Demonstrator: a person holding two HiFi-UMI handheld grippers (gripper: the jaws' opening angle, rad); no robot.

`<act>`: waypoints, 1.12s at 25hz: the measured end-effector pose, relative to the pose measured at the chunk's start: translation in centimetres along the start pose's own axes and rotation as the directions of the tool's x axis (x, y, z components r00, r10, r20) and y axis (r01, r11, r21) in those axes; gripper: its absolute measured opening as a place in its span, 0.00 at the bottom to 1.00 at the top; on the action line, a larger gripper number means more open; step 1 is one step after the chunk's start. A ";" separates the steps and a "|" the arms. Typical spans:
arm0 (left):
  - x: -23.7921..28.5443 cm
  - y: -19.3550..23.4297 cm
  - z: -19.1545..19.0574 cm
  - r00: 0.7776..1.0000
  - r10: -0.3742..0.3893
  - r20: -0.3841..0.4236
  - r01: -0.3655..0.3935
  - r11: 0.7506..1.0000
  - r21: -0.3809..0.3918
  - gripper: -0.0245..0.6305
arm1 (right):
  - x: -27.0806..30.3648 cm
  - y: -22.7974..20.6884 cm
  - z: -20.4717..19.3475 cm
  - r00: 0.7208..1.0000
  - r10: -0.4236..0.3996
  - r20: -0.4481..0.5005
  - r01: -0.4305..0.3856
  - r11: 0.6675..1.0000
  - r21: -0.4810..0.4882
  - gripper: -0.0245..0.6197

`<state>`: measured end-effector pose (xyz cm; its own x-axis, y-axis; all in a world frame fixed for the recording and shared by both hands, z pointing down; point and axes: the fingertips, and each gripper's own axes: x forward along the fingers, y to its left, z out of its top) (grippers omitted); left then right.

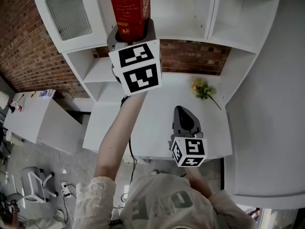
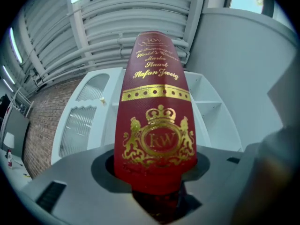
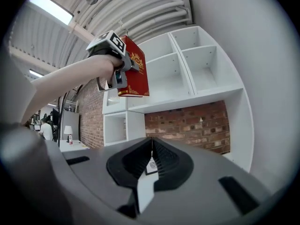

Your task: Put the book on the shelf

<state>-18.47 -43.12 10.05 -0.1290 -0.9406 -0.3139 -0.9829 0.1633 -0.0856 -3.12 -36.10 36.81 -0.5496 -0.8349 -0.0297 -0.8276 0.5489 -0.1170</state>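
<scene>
A red book (image 1: 128,6) with gold print stands upright in my left gripper (image 1: 129,32), which is shut on its lower end and raised in front of the white shelf unit (image 1: 190,13). In the left gripper view the book's crest (image 2: 157,121) fills the middle, rising from between the jaws. From the right gripper view, the book (image 3: 135,74) hangs level with the open shelf compartments (image 3: 187,69), a little in front of them. My right gripper (image 1: 183,116) is low over the white desk (image 1: 157,109); its jaws (image 3: 151,156) are shut with nothing between them.
A sprig of yellow flowers (image 1: 202,88) lies on the desk at the back right. A cabinet door with ribbed glass (image 1: 66,13) is at the shelf's left. A white side table (image 1: 33,116) and a chair (image 1: 35,182) stand further left, against a brick wall.
</scene>
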 end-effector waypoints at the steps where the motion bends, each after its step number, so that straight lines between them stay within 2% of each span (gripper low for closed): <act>1: 0.9 -0.2 0.2 1.000 -0.007 -0.018 0.007 1.000 0.008 0.41 | -0.1 0.2 0.0 1.000 0.005 0.001 -0.005 1.000 0.021 0.06; 5: 3.7 -0.7 0.0 0.996 -0.020 -0.087 0.022 1.000 0.018 0.41 | -0.7 0.5 0.0 1.000 0.020 -0.001 -0.020 0.997 0.080 0.06; 12: 7.6 0.2 -2.5 0.978 -0.002 -0.209 -0.009 0.999 -0.052 0.41 | -1.8 -0.2 0.5 1.000 -0.016 0.025 0.013 0.996 0.091 0.06; 18: 9.5 0.3 -4.4 0.971 -0.001 -0.238 -0.016 0.997 -0.070 0.41 | -1.3 -0.5 -0.2 0.999 -0.032 0.017 0.031 0.996 0.080 0.06; 23: 11.3 0.1 -5.5 0.972 0.000 -0.234 -0.013 0.998 -0.054 0.41 | -0.5 -1.1 -0.8 0.999 -0.048 0.003 0.048 0.998 0.041 0.06; 28: 13.7 0.5 -6.3 0.971 0.003 -0.238 -0.025 0.996 -0.091 0.41 | 0.8 -2.2 -2.0 0.998 -0.063 -0.033 0.064 0.997 0.044 0.06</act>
<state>-21.53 -57.82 11.70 -0.1594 -0.9840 -0.0800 -0.9872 0.1592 0.0089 -1.97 -37.93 39.06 -0.5002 -0.8658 0.0104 -0.8553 0.4922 -0.1618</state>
